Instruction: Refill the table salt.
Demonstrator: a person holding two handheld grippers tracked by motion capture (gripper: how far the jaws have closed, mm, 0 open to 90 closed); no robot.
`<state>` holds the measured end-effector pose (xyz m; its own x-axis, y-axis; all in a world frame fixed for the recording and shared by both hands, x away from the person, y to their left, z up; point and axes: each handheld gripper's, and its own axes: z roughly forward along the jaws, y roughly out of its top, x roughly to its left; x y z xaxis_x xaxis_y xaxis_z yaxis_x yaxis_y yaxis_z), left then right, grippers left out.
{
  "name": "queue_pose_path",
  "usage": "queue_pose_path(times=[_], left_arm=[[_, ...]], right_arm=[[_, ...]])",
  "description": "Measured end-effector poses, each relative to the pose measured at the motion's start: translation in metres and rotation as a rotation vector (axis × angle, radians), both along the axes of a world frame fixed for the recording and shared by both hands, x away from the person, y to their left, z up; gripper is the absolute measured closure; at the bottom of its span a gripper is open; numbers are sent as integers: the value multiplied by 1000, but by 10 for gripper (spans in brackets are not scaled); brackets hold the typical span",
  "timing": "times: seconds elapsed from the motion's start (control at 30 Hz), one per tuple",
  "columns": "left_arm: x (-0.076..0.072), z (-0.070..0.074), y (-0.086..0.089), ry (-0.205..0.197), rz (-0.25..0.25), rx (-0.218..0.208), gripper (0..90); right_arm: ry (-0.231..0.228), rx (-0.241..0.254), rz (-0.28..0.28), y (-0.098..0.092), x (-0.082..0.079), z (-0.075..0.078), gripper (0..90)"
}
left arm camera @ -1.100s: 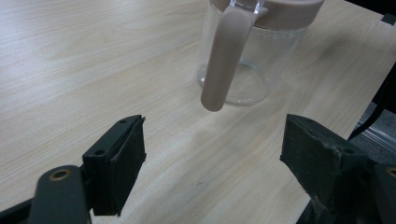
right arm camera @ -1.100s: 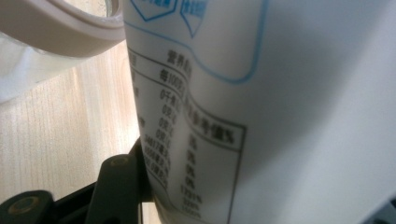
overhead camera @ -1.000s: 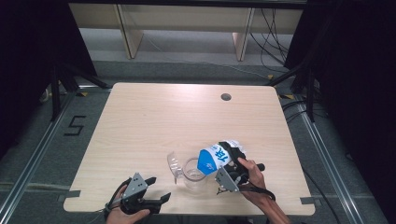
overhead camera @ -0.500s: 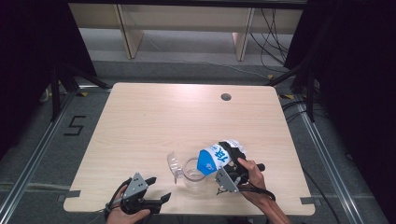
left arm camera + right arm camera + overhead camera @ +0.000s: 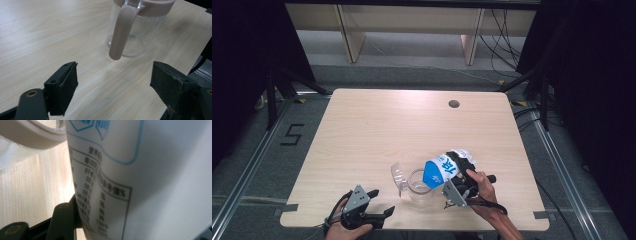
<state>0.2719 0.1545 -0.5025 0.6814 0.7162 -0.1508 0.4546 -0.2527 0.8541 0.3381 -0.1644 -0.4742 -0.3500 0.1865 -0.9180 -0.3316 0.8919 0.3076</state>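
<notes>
Right gripper [image 5: 451, 184] pinches a blue-white carton [image 5: 443, 169], tipped over the glass pitcher [image 5: 418, 186] near the table's [image 5: 377, 125] front edge. Left gripper [image 5: 374, 210] spread, empty, at the front-left. Left gripper view shows the pitcher's beige handle [image 5: 121, 30]; right gripper view shows the carton's nutrition table [image 5: 100, 202], print too blurred to read.

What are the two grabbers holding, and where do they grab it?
The right gripper clamps the blue-and-white carton around its body, tipped over the glass jug. The left gripper is open and holds nothing.
</notes>
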Motion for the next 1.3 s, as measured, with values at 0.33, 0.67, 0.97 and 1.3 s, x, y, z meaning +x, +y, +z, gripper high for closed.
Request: queue_pose_path(times=[0.33,0.67,0.97,1.3], left_arm=[[1,0,1,0,-6,0,211],[1,0,1,1,-5,2,211],[1,-1,0,0,-7,1,211],[1,-2,0,4,-5,-7,210]], right_arm=[[6,28,6,0,1,-4,472],[-22,2,2,0,-1,-5,474],[-68,-35,-18,1,-2,-5,475],[-95,-70,1,3,-1,-5,478]])
